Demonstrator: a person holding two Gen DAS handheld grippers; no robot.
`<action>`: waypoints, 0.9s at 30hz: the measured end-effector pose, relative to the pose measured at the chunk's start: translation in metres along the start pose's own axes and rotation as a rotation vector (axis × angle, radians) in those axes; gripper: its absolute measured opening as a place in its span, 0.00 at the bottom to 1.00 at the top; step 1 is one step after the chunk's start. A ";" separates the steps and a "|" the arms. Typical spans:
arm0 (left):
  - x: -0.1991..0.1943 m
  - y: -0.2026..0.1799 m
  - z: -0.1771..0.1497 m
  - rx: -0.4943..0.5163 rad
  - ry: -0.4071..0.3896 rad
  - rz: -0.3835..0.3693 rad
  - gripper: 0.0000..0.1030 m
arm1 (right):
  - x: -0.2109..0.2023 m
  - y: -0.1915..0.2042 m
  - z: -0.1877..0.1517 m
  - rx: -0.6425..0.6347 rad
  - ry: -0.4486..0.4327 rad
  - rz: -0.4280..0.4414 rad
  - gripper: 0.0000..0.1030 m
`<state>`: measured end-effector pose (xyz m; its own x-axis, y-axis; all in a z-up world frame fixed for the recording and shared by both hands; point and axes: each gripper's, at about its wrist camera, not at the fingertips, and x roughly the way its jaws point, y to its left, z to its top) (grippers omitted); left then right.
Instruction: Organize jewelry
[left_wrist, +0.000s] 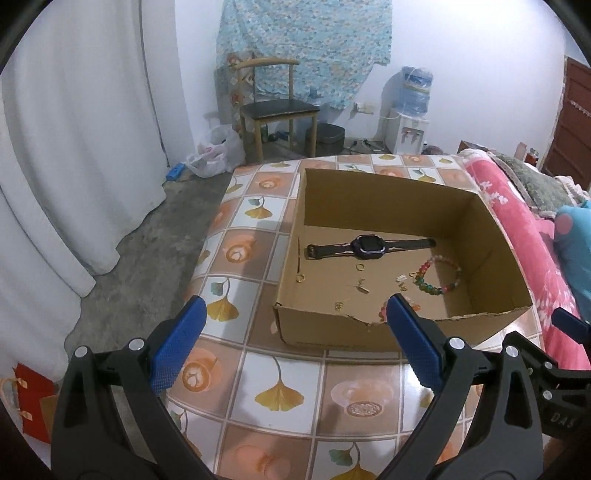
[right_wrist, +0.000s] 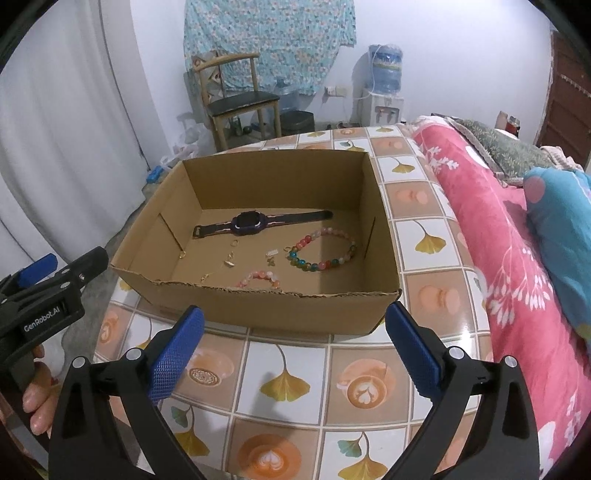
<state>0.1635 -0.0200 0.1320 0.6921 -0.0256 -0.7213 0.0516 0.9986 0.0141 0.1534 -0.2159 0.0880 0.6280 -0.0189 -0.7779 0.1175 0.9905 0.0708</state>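
An open cardboard box (right_wrist: 258, 306) stands on the tiled table (right_wrist: 295, 387); it also shows in the left wrist view (left_wrist: 332, 328). Inside lie a dark smartwatch (right_wrist: 251, 221) (left_wrist: 369, 246), a multicolour bead bracelet (right_wrist: 325, 249) (left_wrist: 439, 277), a pink bead bracelet (right_wrist: 258, 278) and several small gold earrings and rings (right_wrist: 229, 262) (left_wrist: 364, 288). My left gripper (left_wrist: 295, 314) is open and empty, just short of the box's near wall. My right gripper (right_wrist: 293, 321) is open and empty before the box's near wall. The left gripper's body also shows at the left in the right wrist view (right_wrist: 40, 295).
A bed with a pink blanket (right_wrist: 498, 240) and a blue pillow (right_wrist: 561, 229) borders the table on the right. A chair (right_wrist: 236, 99), a water dispenser (right_wrist: 384, 88) and white curtains (left_wrist: 74, 147) stand beyond. The table's left edge drops to a concrete floor (left_wrist: 147, 258).
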 end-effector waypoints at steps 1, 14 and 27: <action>0.000 -0.001 0.000 0.002 -0.001 0.004 0.92 | 0.001 0.000 0.000 0.000 0.002 0.000 0.93; 0.008 -0.014 -0.001 0.014 0.037 0.036 0.92 | 0.010 -0.007 -0.004 0.018 0.043 0.015 0.93; 0.012 -0.020 -0.006 0.018 0.074 0.031 0.92 | 0.015 -0.008 -0.006 0.019 0.068 0.021 0.93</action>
<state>0.1668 -0.0398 0.1190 0.6388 0.0099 -0.7693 0.0440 0.9978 0.0494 0.1569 -0.2228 0.0722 0.5765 0.0114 -0.8170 0.1199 0.9879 0.0984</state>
